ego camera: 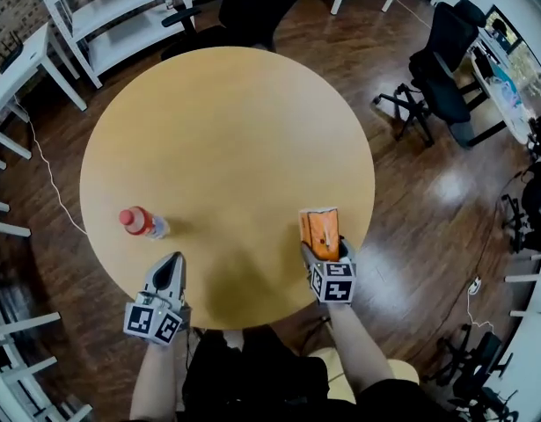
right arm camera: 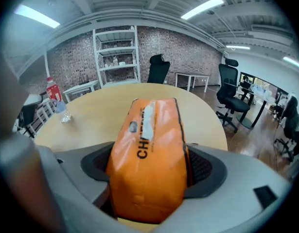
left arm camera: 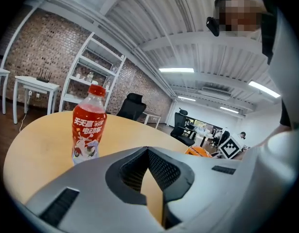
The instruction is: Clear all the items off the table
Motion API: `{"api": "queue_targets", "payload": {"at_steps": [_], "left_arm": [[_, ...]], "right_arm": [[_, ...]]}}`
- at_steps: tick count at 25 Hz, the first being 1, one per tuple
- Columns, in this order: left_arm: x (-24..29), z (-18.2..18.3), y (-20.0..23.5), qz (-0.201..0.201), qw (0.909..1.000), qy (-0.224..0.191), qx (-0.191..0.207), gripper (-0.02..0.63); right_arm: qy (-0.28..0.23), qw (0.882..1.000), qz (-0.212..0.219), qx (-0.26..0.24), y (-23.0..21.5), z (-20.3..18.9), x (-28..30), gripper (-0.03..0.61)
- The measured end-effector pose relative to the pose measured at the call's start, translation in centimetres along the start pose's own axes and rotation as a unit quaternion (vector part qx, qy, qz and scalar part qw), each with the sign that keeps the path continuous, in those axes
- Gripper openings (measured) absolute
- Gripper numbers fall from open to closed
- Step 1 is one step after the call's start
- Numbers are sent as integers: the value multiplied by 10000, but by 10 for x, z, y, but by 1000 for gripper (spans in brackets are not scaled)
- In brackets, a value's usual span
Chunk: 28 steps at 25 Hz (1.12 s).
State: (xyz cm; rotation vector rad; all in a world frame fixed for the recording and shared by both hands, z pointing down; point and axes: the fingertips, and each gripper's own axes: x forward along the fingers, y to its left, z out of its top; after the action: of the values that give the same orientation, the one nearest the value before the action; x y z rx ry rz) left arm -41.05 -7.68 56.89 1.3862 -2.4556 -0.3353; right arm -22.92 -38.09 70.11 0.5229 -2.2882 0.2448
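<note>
On the left part of the round wooden table (ego camera: 226, 130) a red drink bottle (ego camera: 140, 222) with a red cap stands upright. My left gripper (ego camera: 169, 264) sits just behind it at the table's near edge, its jaws drawn to a point with nothing between them. From the left gripper view the bottle (left arm camera: 89, 125) is ahead and to the left of the gripper (left arm camera: 148, 152). My right gripper (ego camera: 323, 251) is shut on an orange snack packet (ego camera: 320, 233) over the table's near right edge. The packet (right arm camera: 149, 149) fills the right gripper (right arm camera: 150, 161), and the bottle (right arm camera: 56, 95) is far left.
White shelving (ego camera: 120, 7) and a black office chair (ego camera: 252, 7) stand beyond the table's far side. More black chairs (ego camera: 437, 77) and a desk are at the right, and a white desk (ego camera: 15, 69) is at the left. Dark wooden floor surrounds the table.
</note>
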Motion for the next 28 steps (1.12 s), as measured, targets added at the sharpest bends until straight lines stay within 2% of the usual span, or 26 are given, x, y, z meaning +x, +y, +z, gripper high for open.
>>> {"api": "queue_targets", "payload": {"at_steps": [3, 9, 15, 17, 20, 25, 28], "left_arm": [[-2, -8, 7, 156, 9998, 53, -117, -9], [-4, -23, 11, 167, 9994, 220, -199, -9], [6, -15, -13, -336, 9990, 229, -202, -9], [3, -9, -18, -432, 9987, 203, -159, -9], [-4, 6, -23, -586, 9982, 117, -39, -9], [-18, 32, -14, -713, 9973, -177, 51, -9], [-25, 48, -13, -830, 9956, -427, 41, -9]], "right_arm": [[145, 9999, 5, -28, 1, -10, 15, 414], [382, 9991, 165, 52, 7, -17, 26, 422], [699, 9973, 139, 150, 2, -29, 35, 465], [737, 9970, 122, 186, 2, -30, 37, 499], [430, 9989, 58, 186, 4, -17, 23, 505], [-714, 9965, -166, 411, 7, 30, -29, 500], [-1347, 9882, -435, 586, 3, 50, -75, 365]]}}
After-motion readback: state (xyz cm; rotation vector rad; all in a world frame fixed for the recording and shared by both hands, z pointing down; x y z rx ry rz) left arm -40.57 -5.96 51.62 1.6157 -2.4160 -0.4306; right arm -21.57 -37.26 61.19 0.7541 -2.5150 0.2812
